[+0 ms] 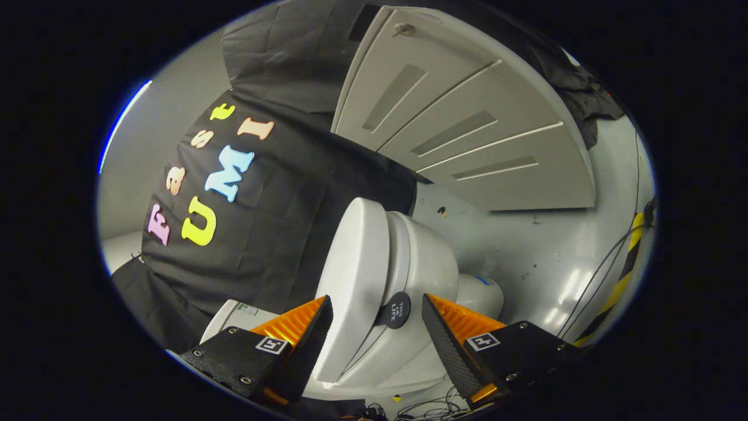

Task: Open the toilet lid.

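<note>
My fingers (377, 327) stand wide apart astride the toilet lid (356, 275), which looks already raised off the toilet (426, 275), so little remains.

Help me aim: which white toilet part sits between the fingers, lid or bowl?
The lid, the flat slab edge-on between the open gripper's fingers; the rounded bowl lies beside it.
</note>
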Tool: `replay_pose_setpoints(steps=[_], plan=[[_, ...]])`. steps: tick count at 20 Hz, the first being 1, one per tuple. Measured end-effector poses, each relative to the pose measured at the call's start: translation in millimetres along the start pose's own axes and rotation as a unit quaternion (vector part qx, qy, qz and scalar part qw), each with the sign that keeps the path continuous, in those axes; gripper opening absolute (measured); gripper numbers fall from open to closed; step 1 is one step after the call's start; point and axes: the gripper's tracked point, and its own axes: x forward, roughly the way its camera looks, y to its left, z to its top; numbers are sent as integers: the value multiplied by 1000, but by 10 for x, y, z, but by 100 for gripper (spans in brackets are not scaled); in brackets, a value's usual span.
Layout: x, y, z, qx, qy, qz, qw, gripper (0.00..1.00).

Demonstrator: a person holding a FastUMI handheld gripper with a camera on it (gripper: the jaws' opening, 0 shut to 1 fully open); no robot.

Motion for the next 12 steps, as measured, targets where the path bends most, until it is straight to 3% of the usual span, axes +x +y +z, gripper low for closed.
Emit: replay_pose_setpoints(steps=[6, 8, 11, 12], plan=[[224, -173, -184, 35, 24, -9, 999, 91], [264, -224, -231, 37, 29, -14, 999, 78], [312, -195, -206, 46, 24, -8, 999, 46], [318, -173, -215, 45, 23, -4, 999, 40]])
